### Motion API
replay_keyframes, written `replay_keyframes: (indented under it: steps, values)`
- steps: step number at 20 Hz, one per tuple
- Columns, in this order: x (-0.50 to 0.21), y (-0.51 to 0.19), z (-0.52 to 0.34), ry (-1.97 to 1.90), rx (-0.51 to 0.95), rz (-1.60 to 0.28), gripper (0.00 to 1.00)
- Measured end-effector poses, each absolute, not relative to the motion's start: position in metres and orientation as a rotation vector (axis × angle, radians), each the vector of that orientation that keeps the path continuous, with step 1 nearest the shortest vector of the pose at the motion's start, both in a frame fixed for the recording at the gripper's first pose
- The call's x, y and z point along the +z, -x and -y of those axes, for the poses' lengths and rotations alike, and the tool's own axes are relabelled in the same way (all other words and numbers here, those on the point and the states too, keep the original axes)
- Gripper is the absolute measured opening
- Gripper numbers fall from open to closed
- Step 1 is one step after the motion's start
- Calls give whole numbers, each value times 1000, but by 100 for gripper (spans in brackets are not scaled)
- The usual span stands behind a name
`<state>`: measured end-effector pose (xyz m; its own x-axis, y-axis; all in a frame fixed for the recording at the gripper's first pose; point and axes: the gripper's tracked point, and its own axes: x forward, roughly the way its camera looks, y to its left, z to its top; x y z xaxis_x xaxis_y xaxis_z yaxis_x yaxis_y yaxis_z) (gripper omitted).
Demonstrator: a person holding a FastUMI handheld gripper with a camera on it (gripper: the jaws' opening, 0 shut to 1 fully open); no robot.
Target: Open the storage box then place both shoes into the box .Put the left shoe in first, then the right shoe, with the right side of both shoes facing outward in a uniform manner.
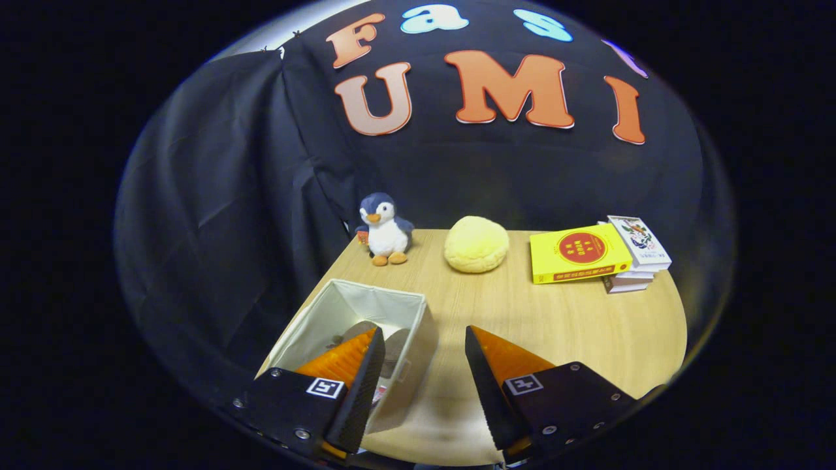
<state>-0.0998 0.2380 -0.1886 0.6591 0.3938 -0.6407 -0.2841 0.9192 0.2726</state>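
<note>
An open fabric storage box (418, 313) with a pale lining stands on the wooden table at the near left. Inside it lie grey shapes that look like shoes (396, 344), partly hidden behind my left finger. My gripper (423, 334) hovers above the box's right wall, open, with nothing between its fingers. The left finger (346, 356) hangs over the box's inside and the right finger (499, 356) over bare table beside the box.
Along the table's far edge stand a penguin plush toy (385, 230), a round yellow bun-like cushion (476, 244) and a stack of books (597, 254) with a yellow one on top. Black cloth walls the booth behind and to the left. The table (575, 326) drops off at right.
</note>
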Motion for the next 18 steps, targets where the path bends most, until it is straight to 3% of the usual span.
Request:
replay_keyframes:
  steps: [6,12,18]
  values:
    - [-150,66,-134,-97,275,-568,82]
    - [-102,40,-48,-67,199,-369,83]
    - [-67,31,-6,-30,181,-186,89]
